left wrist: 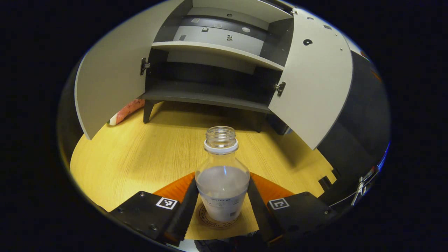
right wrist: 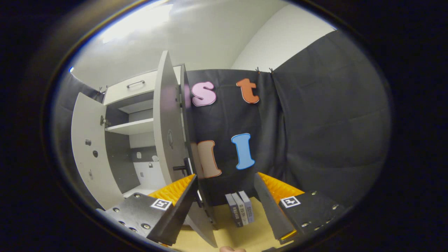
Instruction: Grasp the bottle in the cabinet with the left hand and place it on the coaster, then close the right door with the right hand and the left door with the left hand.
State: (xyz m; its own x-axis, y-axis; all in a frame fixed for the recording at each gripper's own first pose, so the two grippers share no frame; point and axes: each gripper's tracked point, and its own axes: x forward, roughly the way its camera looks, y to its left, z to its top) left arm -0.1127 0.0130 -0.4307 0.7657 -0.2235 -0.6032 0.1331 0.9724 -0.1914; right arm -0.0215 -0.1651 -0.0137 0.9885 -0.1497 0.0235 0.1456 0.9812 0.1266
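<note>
A clear uncapped bottle (left wrist: 222, 175) with a white neck ring stands upright on the round printed coaster (left wrist: 206, 219) on the wooden table. My left gripper (left wrist: 222, 179) has one finger against each side of the bottle's body and looks shut on it. Behind it the grey cabinet (left wrist: 210, 94) stands with bare shelves, its left door (left wrist: 112, 73) and right door (left wrist: 315, 80) both swung wide. In the right gripper view, my right gripper (right wrist: 225, 176) is open and holds nothing. It sits just right of the open right door's (right wrist: 168, 140) edge.
Three small books (right wrist: 239, 208) stand upright on the table by the booth wall, between the right gripper's fingers. The left door (right wrist: 87, 150) hangs open at the far side. A pink-and-white object (left wrist: 126, 108) lies behind the left door. Bare wooden tabletop (left wrist: 140, 154) lies before the cabinet.
</note>
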